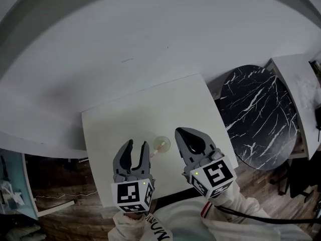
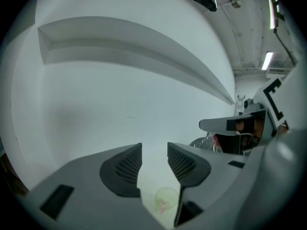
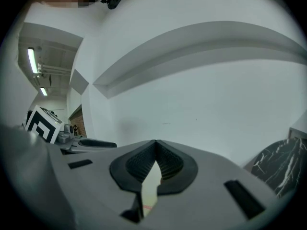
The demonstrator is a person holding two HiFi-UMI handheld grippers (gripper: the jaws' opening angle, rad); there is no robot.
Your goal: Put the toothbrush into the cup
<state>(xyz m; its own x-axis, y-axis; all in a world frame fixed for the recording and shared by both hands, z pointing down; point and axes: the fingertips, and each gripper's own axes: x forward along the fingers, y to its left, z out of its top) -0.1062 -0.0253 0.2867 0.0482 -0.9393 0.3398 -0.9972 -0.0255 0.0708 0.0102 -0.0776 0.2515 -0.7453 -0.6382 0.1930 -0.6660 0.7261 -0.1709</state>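
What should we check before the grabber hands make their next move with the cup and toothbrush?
1. The left gripper is free: its fingers stand apart with nothing between them. ok.
2. The right gripper is free: its fingers are together and hold nothing. ok.
3. The cup stands upright on the white table. ok.
4. The toothbrush is in the cup: a pinkish bit shows inside, but it is too small to be sure. cannot tell.
5. Neither gripper touches the cup; both are held clear of it. ok.
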